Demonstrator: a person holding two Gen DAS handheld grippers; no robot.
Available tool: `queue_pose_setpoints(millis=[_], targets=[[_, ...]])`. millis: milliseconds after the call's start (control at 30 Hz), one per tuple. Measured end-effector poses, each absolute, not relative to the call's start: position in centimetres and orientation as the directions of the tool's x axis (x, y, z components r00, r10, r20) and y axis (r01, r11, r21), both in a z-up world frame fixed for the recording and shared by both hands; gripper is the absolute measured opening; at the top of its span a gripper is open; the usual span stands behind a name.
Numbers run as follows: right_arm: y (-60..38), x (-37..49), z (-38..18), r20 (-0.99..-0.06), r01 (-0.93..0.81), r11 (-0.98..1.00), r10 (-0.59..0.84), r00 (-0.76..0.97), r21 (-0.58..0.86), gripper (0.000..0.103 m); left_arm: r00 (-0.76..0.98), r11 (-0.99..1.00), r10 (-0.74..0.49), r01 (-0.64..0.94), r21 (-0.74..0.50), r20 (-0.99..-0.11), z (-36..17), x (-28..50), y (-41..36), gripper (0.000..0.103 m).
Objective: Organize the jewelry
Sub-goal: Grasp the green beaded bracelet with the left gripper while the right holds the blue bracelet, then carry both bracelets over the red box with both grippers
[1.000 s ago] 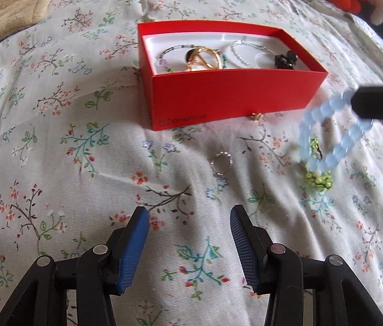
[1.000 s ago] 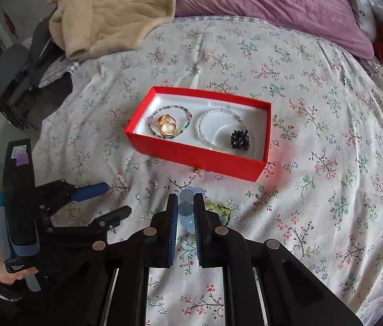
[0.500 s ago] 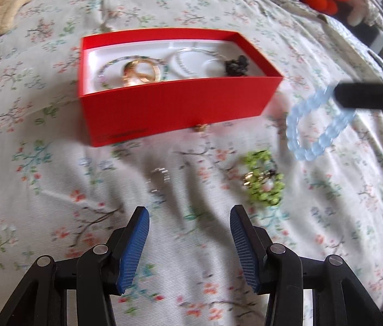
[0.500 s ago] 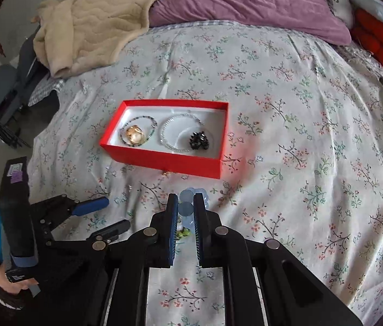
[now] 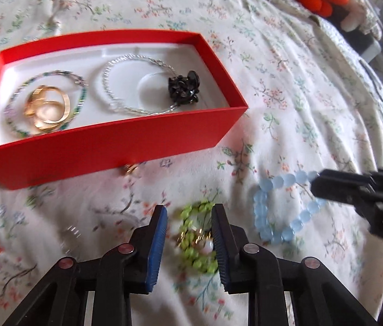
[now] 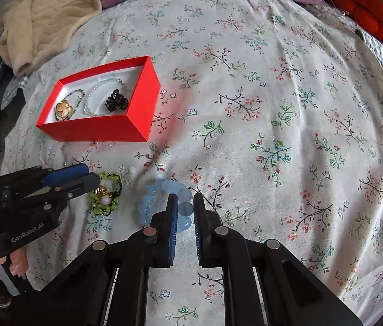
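The green bead piece lies on the bedsheet in front of the red box, now framed by the left gripper, which has swung over from the small ring and has just been narrowing its jaws around it. Blur makes contact hard to judge; the pads seem not yet pressing. The right gripper, nearly closed, pinches the blue bracelet low over the sheet, further from the box. Both pieces look bound for the box.
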State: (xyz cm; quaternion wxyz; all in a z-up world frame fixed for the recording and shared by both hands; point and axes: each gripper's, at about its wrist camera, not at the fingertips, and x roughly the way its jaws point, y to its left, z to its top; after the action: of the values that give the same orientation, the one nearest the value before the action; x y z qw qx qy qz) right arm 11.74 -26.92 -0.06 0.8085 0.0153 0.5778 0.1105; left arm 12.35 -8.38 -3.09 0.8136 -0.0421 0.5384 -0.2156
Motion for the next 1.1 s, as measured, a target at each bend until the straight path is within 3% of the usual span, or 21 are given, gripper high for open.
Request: queue_pose_setpoints(millis=[400, 1100], targets=[[-26.5, 11.3, -0.2, -0.933, -0.176, 0.974, 0.194, 0.304, 0.145, 0.012, 0.289, 0.931, -0.332, 0.255, -0.262, -0.898, -4.8, 13.6, -9.5, 0.005], [-23.5, 9.5, 4.1, -0.89, -0.251, 0.957, 0.24, 0.389, 0.148, 0.012, 0.421, 0.895, -0.426, 0.325, -0.305, -0.8, 2.7, 10.0, -7.7, 0.003]])
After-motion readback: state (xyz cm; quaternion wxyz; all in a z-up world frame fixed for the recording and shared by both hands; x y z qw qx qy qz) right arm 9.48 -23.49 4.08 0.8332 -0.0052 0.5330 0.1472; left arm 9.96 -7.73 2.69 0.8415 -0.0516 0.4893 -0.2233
